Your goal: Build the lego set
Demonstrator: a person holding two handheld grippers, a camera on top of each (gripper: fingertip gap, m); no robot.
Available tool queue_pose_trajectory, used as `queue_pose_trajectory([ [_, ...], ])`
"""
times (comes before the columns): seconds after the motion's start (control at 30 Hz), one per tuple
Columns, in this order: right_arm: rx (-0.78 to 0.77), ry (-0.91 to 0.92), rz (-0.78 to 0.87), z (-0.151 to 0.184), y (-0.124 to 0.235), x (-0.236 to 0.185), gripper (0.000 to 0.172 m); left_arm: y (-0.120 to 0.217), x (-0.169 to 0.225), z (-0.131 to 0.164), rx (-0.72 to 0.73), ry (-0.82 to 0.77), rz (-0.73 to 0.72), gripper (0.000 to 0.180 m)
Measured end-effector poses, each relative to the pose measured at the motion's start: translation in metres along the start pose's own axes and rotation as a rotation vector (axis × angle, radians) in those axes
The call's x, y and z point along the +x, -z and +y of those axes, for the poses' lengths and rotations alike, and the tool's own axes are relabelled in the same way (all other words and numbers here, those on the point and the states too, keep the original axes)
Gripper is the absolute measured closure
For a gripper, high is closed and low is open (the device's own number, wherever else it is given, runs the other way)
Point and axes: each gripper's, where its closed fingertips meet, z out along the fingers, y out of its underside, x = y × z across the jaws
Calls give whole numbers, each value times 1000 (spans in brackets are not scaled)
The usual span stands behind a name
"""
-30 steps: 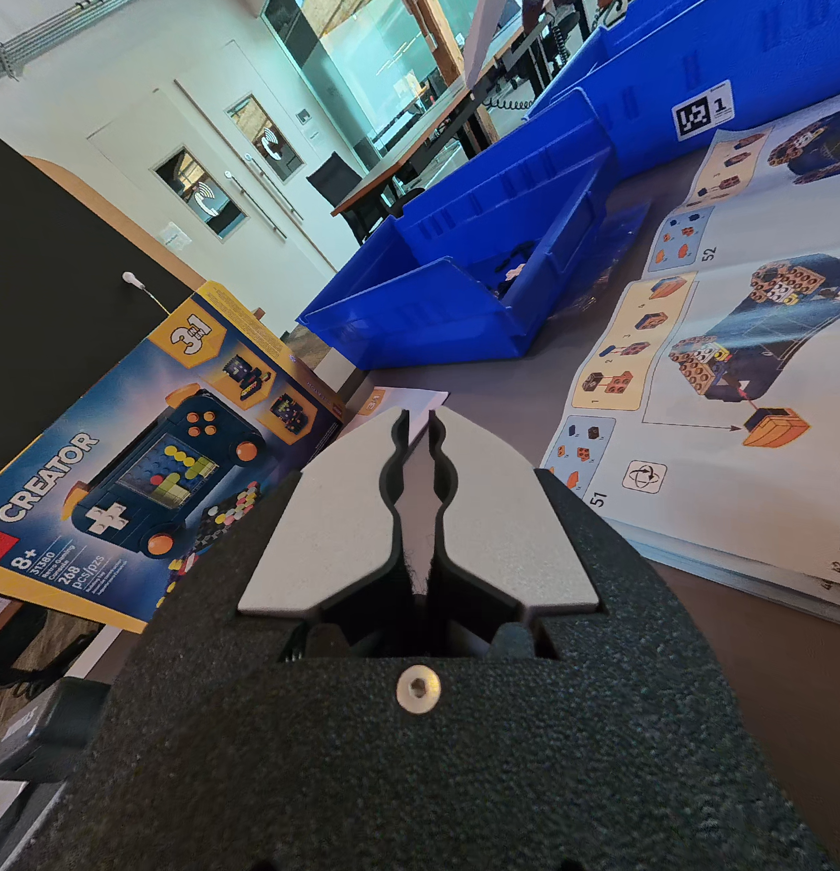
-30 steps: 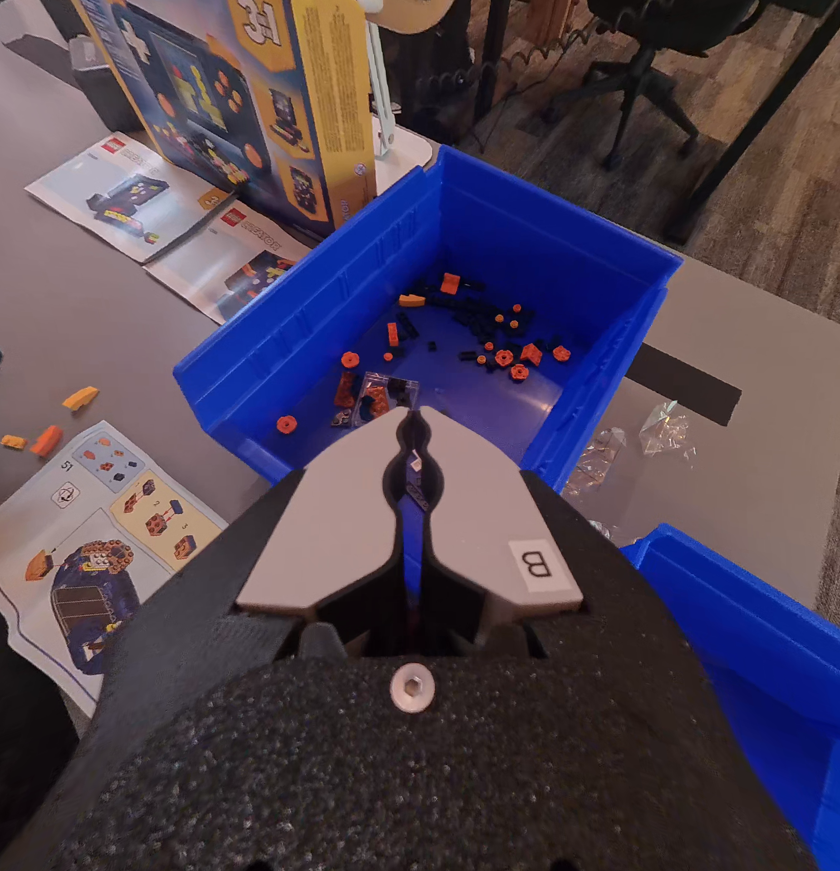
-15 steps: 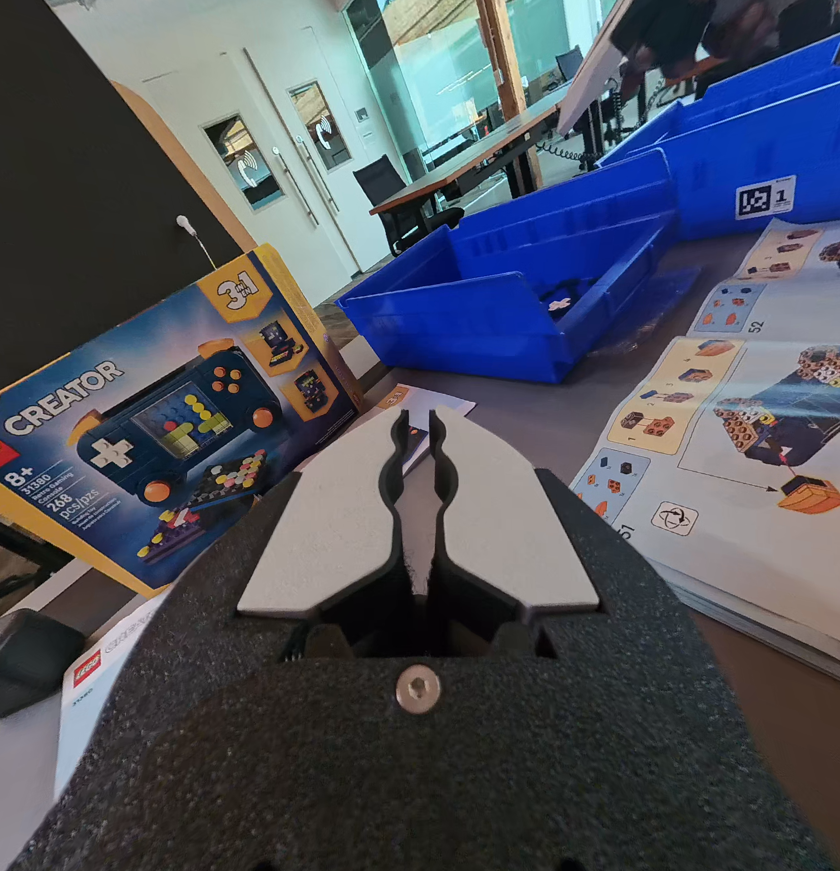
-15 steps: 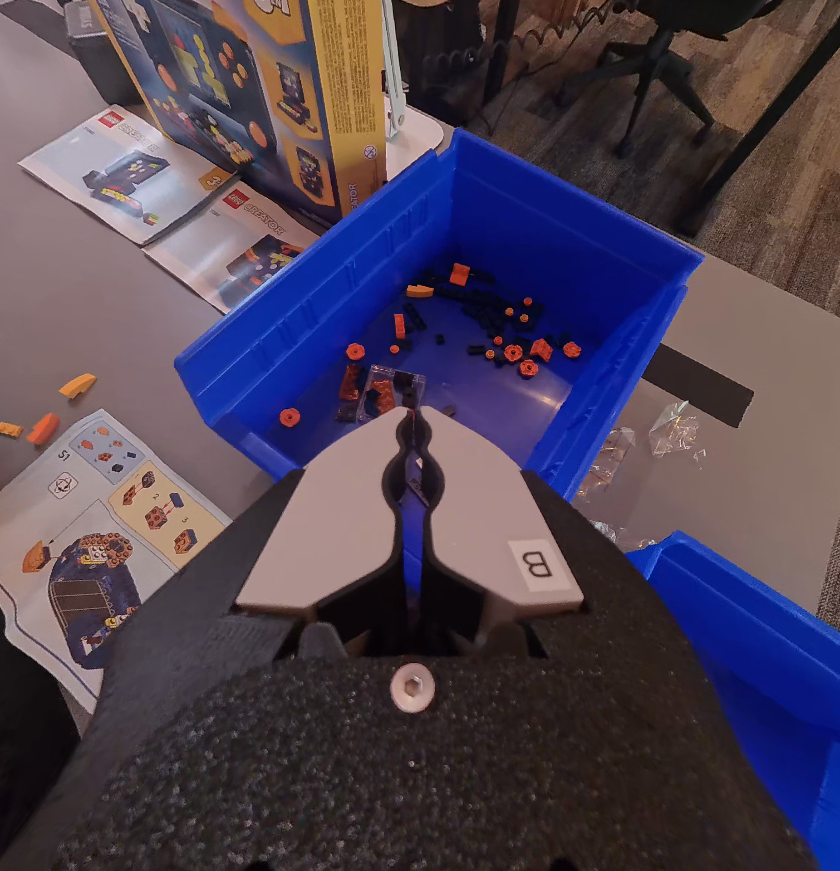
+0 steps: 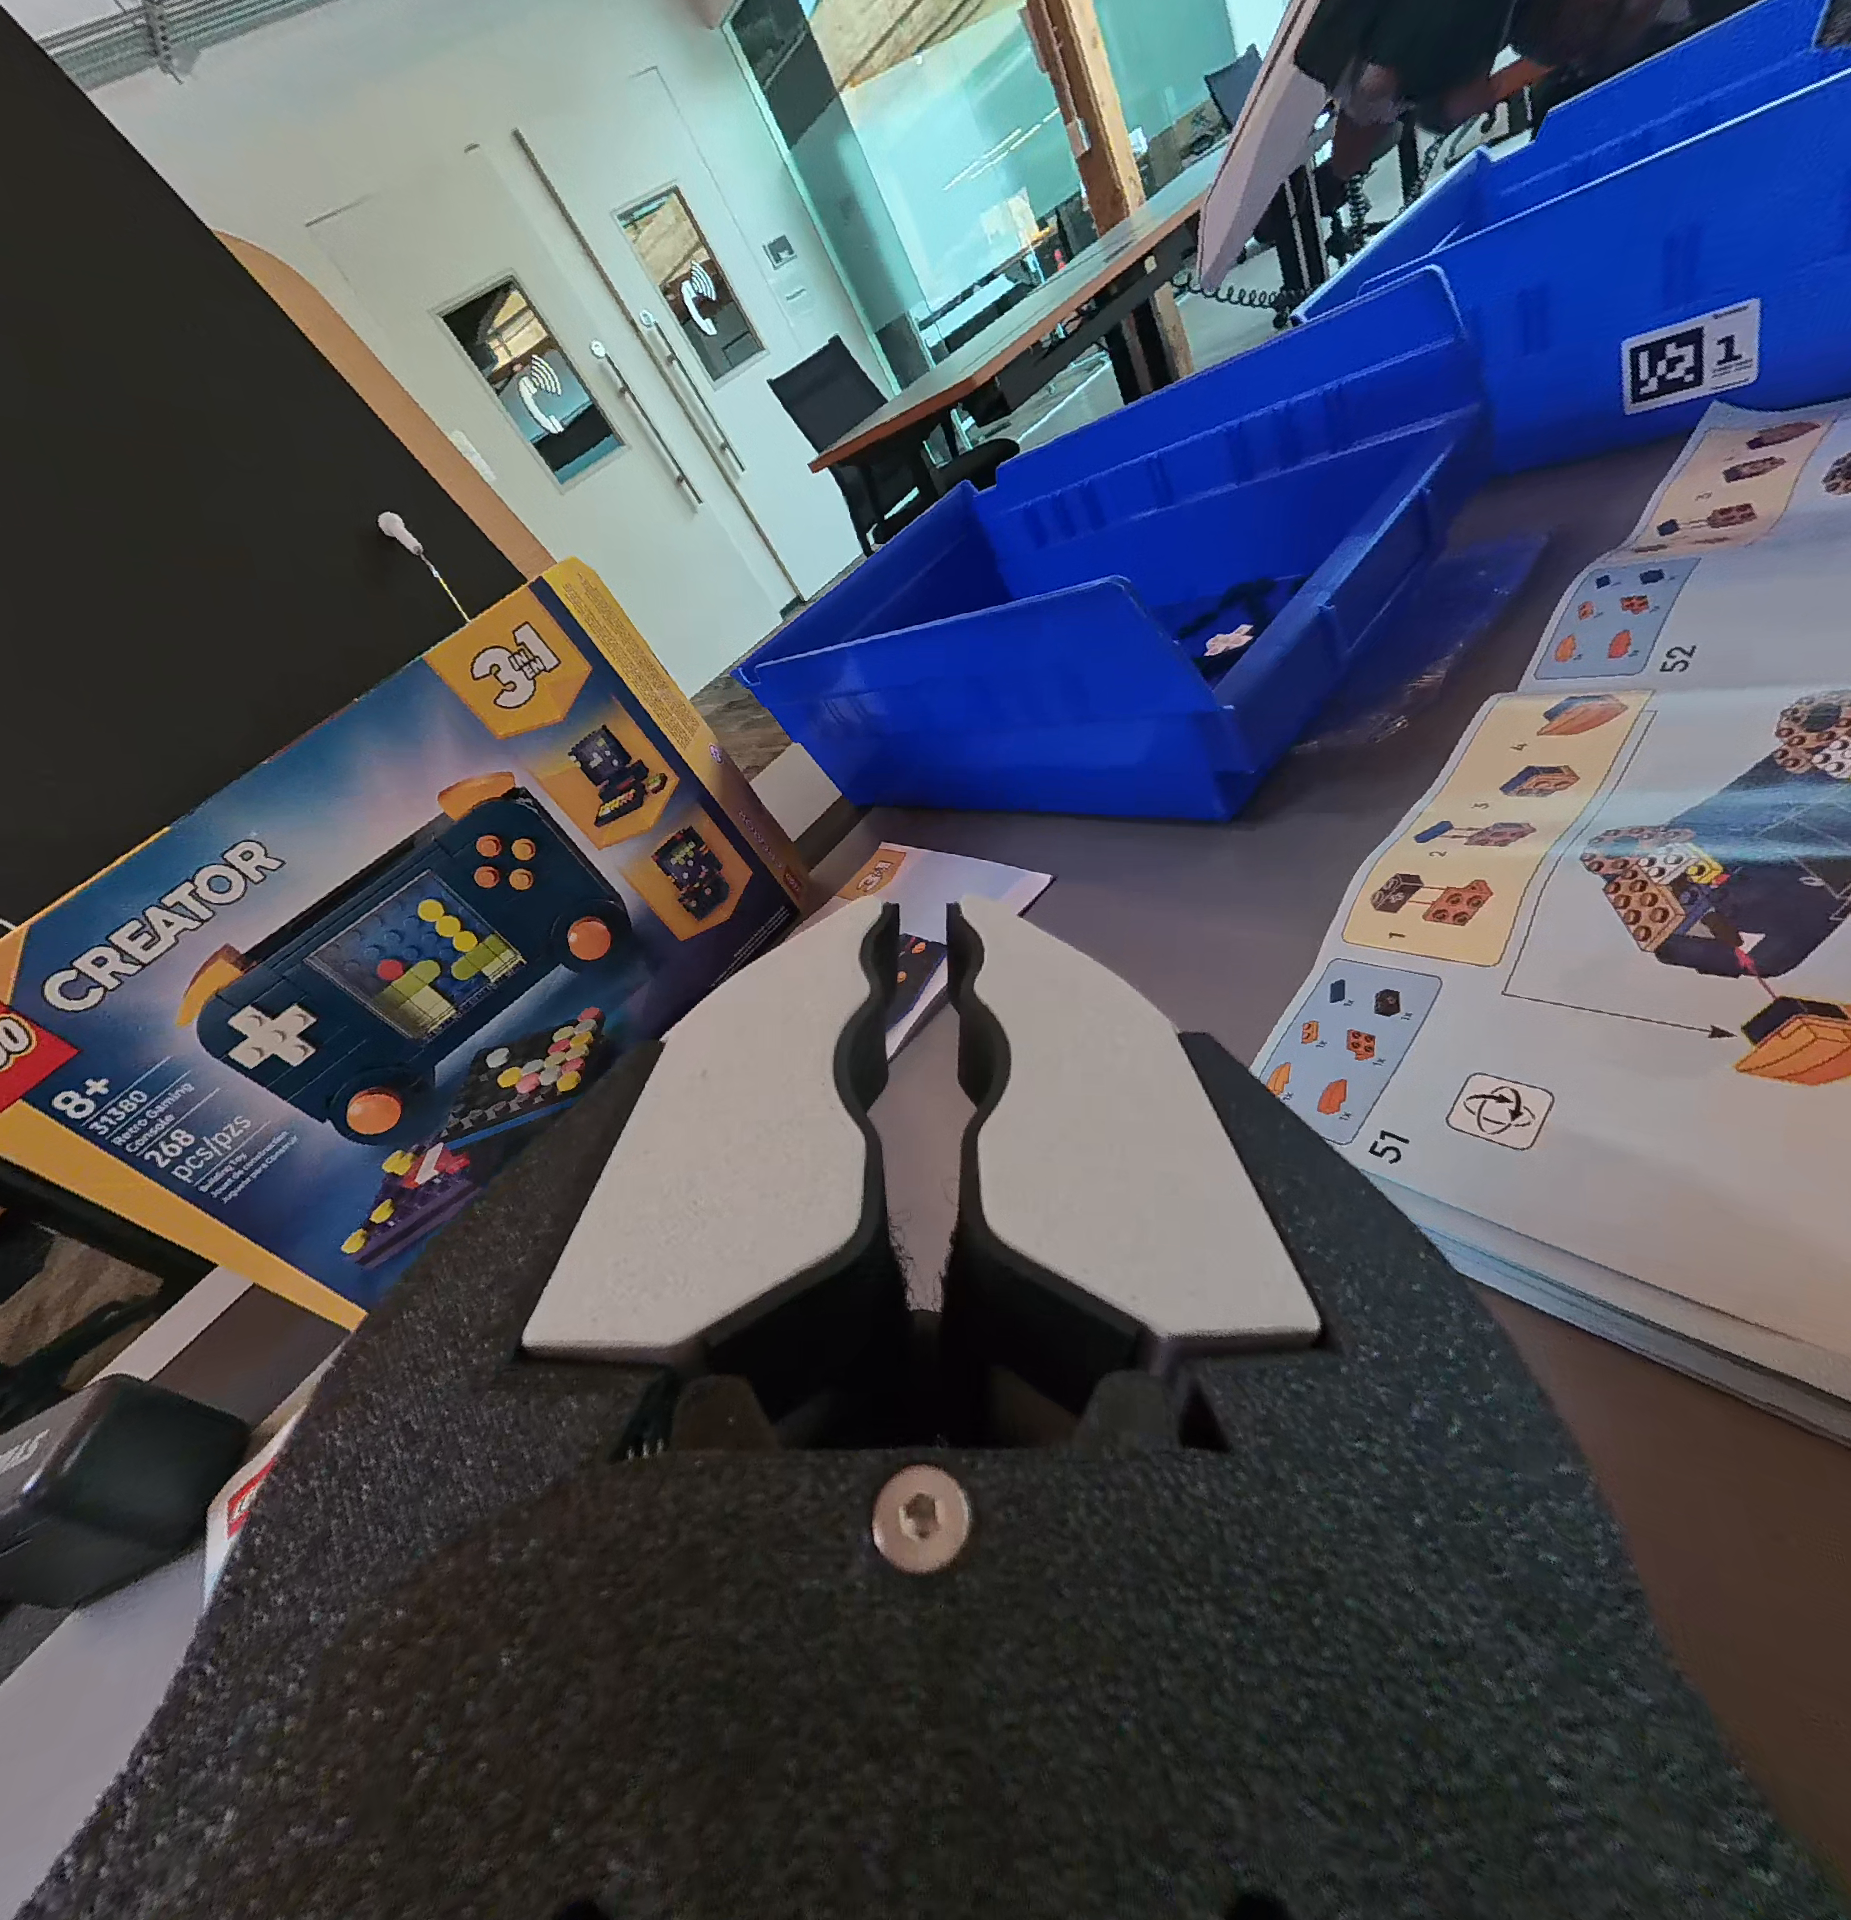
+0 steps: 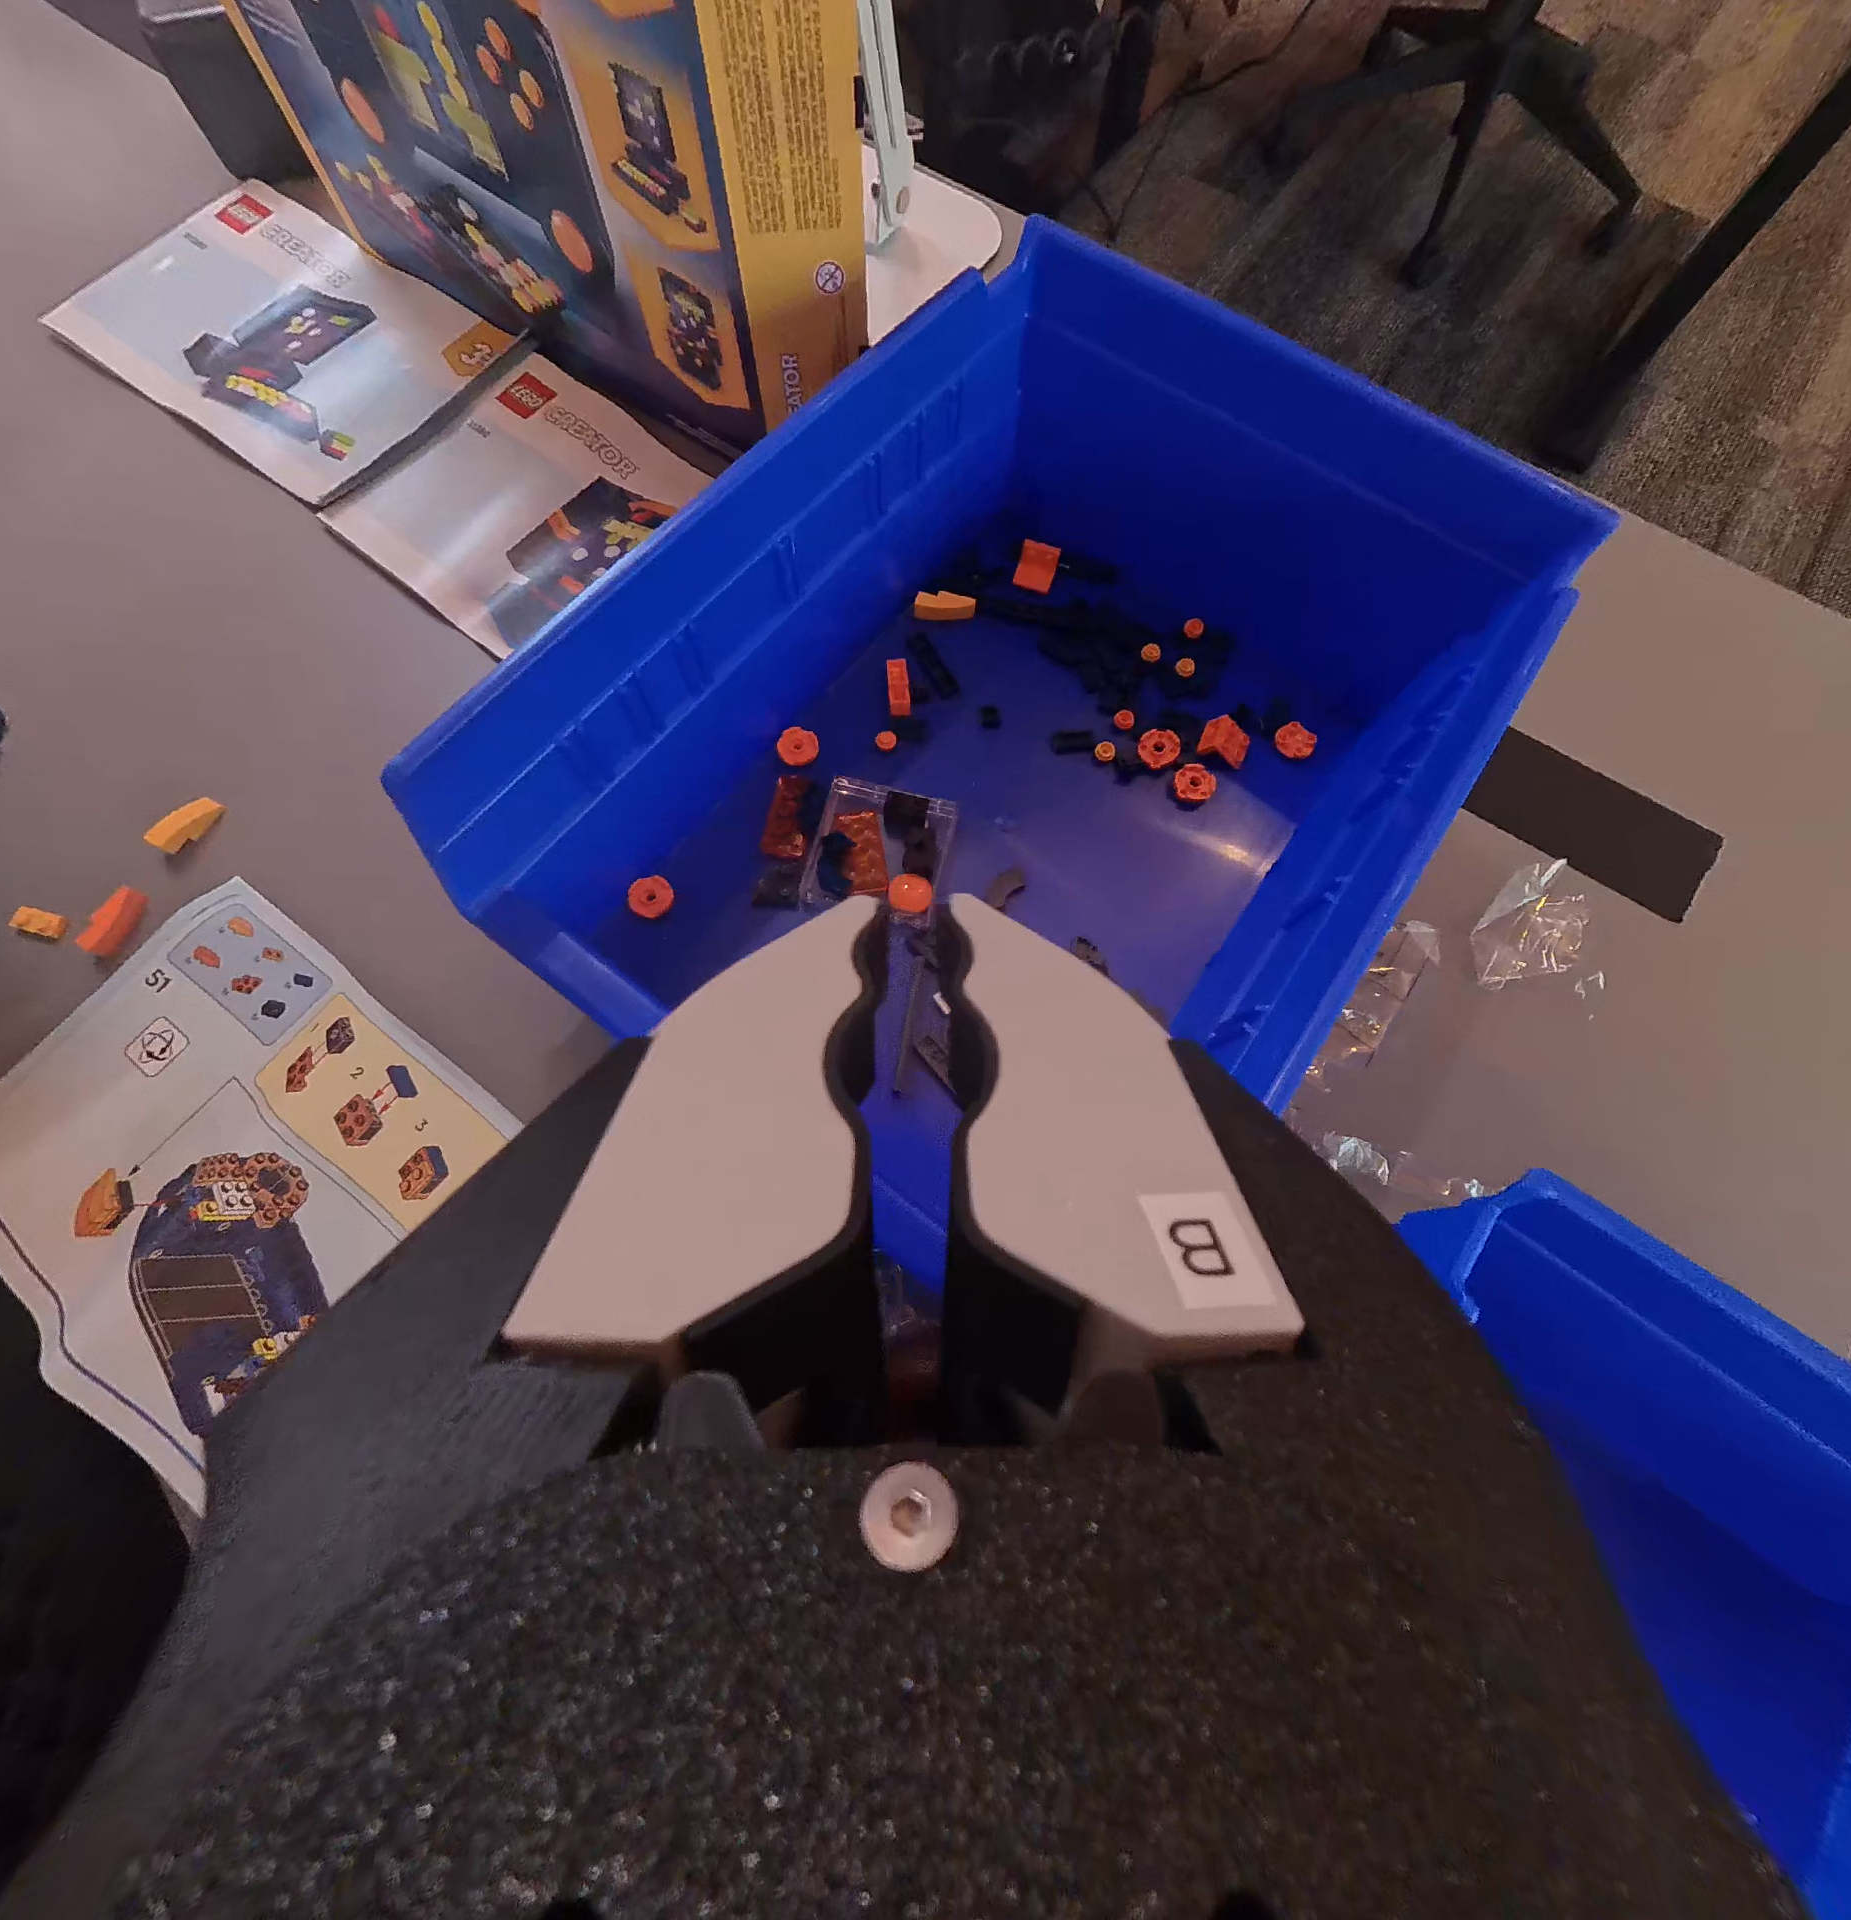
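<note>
My right gripper [image 6: 913, 909] hangs over the near part of a blue bin [image 6: 692, 644], its jaws slightly apart. A small round orange piece [image 6: 908, 894] sits right at the fingertips, with room on both sides, so the pads do not press on it. Below lie a clear flat piece [image 6: 885, 842] and several orange and dark bricks on the bin floor. My left gripper [image 5: 921, 914] is low over the grey table, its jaws a little apart with only the table and a small booklet showing through the gap. The toy box [image 5: 329, 935] stands to its left.
An open instruction booklet [image 5: 1627, 935] lies right of my left gripper; it also shows in the right wrist view [image 6: 225, 1122]. A few loose orange pieces [image 6: 121, 914], crumpled clear wrap [image 6: 1534, 925], a black tape strip [image 6: 1596, 821] and a second blue bin [image 6: 1679, 1403] are nearby. Left tips to right tips: about 30 cm.
My right gripper's jaws were shut and have parted; the orange round piece now shows at the tips. The left gripper has swung and levelled a little, its jaws unchanged.
</note>
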Motion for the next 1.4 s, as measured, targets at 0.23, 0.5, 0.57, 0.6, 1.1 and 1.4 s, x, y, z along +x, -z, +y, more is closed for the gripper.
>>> queue_pose_trajectory([
  [0.23,-12,10,0,1,1,-1,172,0,0,1,-4,-12,-3,173],
  [0.5,-36,-26,17,-3,-4,-8,152,-1,-3,4,-14,-16,-20,173],
  [0.57,-58,-36,28,-4,-11,-13,148,0,-3,2,-11,-21,-24,173],
  [0.6,-67,-47,37,-4,-15,-14,146,0,-3,1,-3,-19,-24,173],
  [1.1,-650,-307,164,13,-170,84,145,1,8,-3,15,-58,1,173],
  [1.4,-767,-295,255,32,-182,116,146,-2,6,5,-9,-47,3,173],
])
